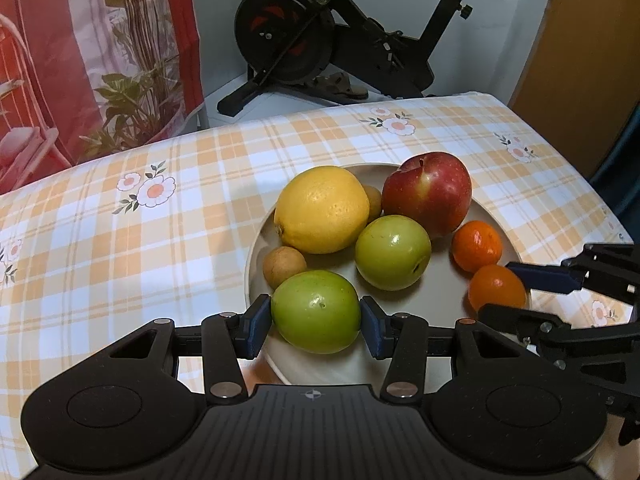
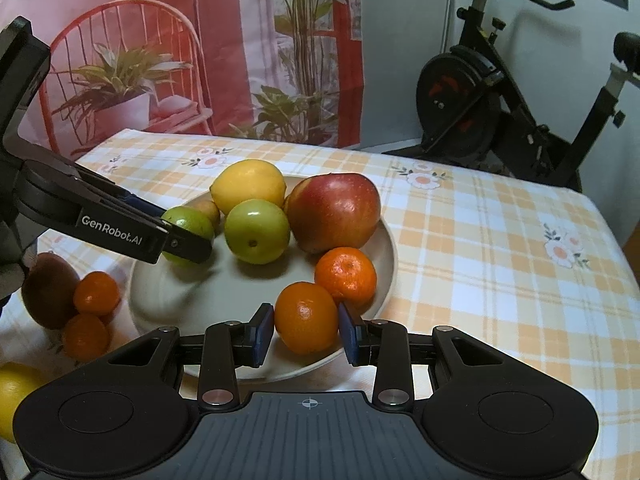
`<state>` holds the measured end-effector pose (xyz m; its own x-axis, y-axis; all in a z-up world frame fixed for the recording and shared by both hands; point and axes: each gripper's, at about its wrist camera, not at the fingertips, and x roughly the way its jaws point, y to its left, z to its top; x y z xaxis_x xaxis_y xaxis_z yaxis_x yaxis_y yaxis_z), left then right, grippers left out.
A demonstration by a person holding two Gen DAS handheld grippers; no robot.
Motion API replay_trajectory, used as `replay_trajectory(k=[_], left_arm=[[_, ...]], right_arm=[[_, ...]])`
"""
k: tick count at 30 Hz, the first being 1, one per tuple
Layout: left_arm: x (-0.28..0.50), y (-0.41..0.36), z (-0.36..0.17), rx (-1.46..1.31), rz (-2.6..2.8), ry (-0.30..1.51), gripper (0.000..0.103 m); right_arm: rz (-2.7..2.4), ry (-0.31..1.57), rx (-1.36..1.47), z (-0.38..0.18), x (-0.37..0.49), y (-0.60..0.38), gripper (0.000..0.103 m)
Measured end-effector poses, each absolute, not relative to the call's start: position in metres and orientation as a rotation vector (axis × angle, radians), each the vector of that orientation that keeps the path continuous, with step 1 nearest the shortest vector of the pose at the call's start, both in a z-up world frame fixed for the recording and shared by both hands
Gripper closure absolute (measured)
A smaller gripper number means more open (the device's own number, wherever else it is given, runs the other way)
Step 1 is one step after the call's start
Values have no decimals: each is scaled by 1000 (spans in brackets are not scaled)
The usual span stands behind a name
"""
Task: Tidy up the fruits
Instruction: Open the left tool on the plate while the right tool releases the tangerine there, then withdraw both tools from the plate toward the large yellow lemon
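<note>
Both grippers over a round beige plate of fruit on a table with an orange-and-white checked, flower-print tablecloth. Left gripper clamps a green fruit at the plate's near edge, blue pads touching both its sides. Right gripper is closed on a small orange mandarin at the plate's front rim, pads pressed against it on each side. Second mandarin touches it from behind. Also on the plate: another green fruit, a red apple, a big yellow lemon, small brown fruits. Off the plate, to its left in the right wrist view: a kiwi, two more mandarins, a yellow fruit at the frame edge. Readable text: "GenRobot.AI" in white on the left gripper's black finger arm. Behind: exercise bike, printed red curtain with plants and a chair.
</note>
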<state>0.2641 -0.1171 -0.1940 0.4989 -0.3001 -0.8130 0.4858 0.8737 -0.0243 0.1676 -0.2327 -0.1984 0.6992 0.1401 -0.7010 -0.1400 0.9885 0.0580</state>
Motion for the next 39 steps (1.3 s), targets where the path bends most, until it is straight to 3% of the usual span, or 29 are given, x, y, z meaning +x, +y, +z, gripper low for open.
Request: replay_trajectory(k=[22,39], left_arm=[[244,-102,-170,186,-482,902,45],[194,-30,-134,131,-442,856,45]], right_arm=[[137,745,1,-182,152,-230,65],[210,722,67,-158,115,-188,65]])
